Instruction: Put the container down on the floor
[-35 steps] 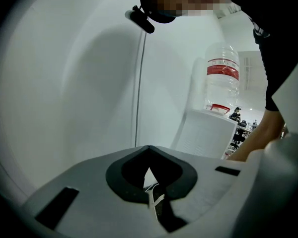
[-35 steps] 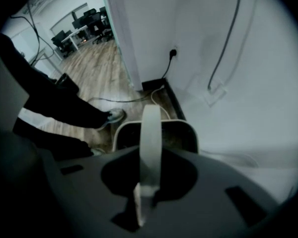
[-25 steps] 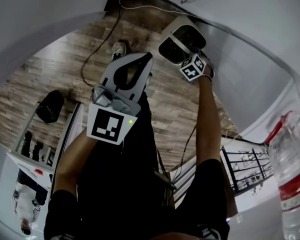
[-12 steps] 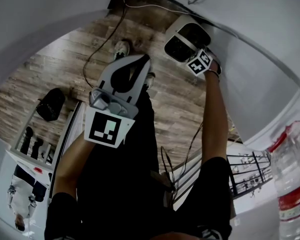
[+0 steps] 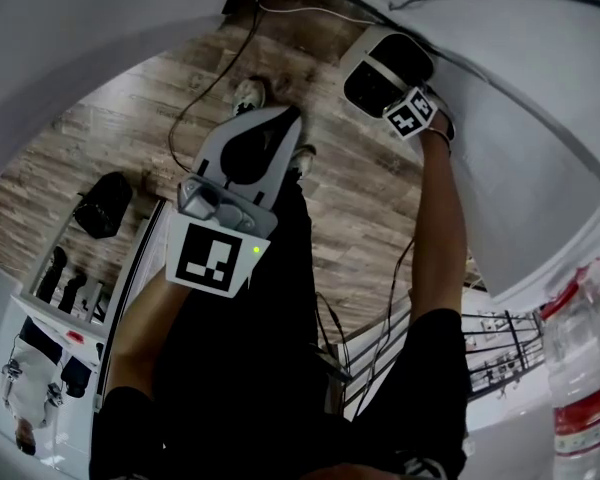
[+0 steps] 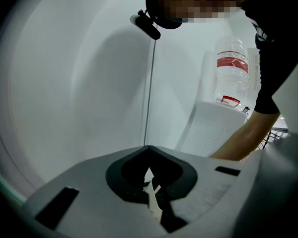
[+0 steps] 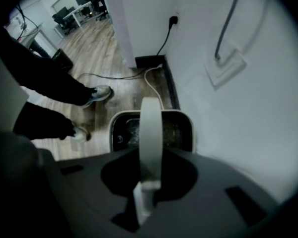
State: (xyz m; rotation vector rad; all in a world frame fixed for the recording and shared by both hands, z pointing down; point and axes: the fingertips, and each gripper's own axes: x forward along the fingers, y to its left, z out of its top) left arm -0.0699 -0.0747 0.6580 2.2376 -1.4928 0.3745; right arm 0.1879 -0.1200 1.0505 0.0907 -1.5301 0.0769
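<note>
A white container [image 5: 372,56] with a dark inside hangs just above the wood floor, close to the white wall. Its white arched handle [image 7: 150,128] runs between the jaws of my right gripper [image 7: 148,182], which points straight down and is shut on it. Below the handle the container's rim [image 7: 186,117] and dark contents show. In the head view the right gripper [image 5: 402,96] sits at the end of an outstretched arm. My left gripper [image 5: 291,118] is held out over the floor with its jaws together and nothing between them; the left gripper [image 6: 150,176] faces a bare white wall.
Cables [image 5: 195,98] trail over the wood floor [image 5: 110,138] to a wall socket [image 7: 173,20]. The person's shoes [image 5: 248,96] stand near the container. A black bag [image 5: 98,208] lies at the left. A water bottle [image 6: 232,68] tops a white dispenser [image 6: 213,128] beside a wire rack [image 5: 495,358].
The right gripper and the container have sunk toward the floor, sliding up and right in the head view toward the wall. The left gripper has shifted only slightly.
</note>
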